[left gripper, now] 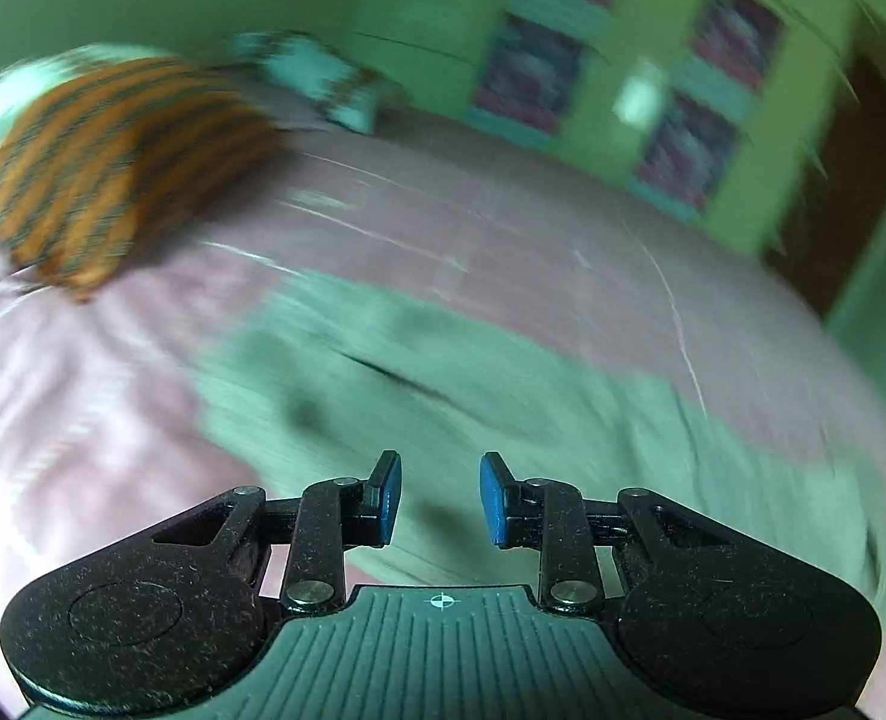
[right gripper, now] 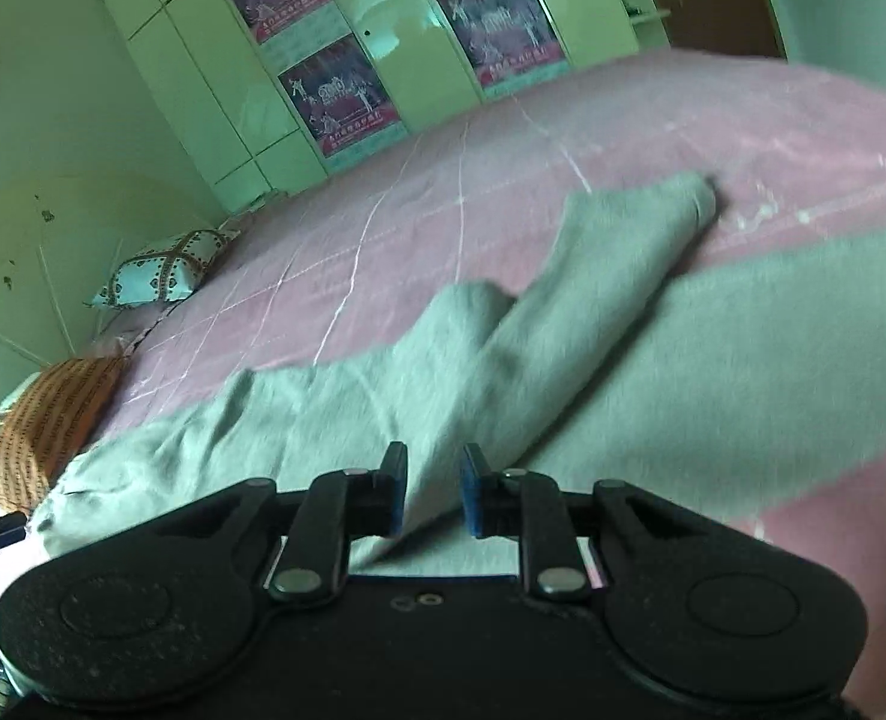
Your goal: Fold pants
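Your left tool (left gripper: 440,498) stands with its blue pads apart, holding nothing, over the pale grey-green pants (left gripper: 419,372), which look blurred here. Your right tool (right gripper: 435,491) is also parted and empty above the pants (right gripper: 502,360). They lie rumpled across the pink bed (right gripper: 652,120), one leg folded up toward the wardrobe-side edge. A striped orange pillow (left gripper: 107,168) sits near the bed's head corner.

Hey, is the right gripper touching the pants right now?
Cannot tell. In the right wrist view the right gripper has its jaws parted over the grey pants, with cloth visible through the gap, but whether its pads press the fabric isn't plain.
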The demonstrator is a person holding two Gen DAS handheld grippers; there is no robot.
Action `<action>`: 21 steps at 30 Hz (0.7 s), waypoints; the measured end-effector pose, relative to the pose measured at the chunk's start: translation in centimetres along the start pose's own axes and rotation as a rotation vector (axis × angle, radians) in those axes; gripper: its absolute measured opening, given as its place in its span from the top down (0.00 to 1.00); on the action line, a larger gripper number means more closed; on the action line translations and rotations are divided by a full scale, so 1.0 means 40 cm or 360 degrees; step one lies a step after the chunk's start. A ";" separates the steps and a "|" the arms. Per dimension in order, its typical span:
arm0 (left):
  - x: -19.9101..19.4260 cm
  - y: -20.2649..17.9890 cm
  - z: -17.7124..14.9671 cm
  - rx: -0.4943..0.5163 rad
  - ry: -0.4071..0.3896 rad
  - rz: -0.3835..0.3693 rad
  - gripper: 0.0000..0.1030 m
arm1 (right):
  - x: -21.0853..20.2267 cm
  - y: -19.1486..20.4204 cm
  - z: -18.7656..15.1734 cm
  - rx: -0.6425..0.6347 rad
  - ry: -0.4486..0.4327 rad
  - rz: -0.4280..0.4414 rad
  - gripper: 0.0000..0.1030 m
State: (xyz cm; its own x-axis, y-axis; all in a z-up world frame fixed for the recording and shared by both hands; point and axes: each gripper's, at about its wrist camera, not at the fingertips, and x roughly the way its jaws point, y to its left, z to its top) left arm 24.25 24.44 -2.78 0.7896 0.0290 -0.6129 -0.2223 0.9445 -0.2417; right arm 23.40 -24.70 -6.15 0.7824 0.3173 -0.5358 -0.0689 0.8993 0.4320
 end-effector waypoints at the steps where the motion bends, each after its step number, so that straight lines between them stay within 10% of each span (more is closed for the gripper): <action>1: 0.013 -0.039 -0.014 0.0045 0.0026 0.0014 0.71 | 0.020 0.011 0.013 -0.0040 0.0015 -0.0030 0.87; 7: 0.073 -0.176 -0.094 0.0298 0.0136 0.0153 0.43 | 0.125 0.064 0.024 -0.0275 0.0124 -0.0295 0.83; 9: 0.071 -0.193 -0.117 0.0376 0.0112 0.0177 0.42 | 0.145 0.056 0.010 -0.0326 0.0174 -0.0385 0.84; 10: 0.064 -0.200 -0.122 0.0402 0.0100 0.0184 0.41 | 0.144 0.048 0.004 -0.0321 0.0185 -0.0392 1.00; 21: 0.057 -0.196 -0.126 0.0348 0.0084 0.0170 0.41 | 0.016 -0.109 -0.099 0.0066 0.0132 -0.0312 1.00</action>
State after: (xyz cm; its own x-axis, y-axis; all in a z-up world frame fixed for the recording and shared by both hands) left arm 24.91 15.45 -6.05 0.7362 0.1207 -0.6659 -0.1691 0.9856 -0.0083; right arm 21.74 -27.25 -11.24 0.7247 0.1627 -0.6696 0.1066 0.9336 0.3422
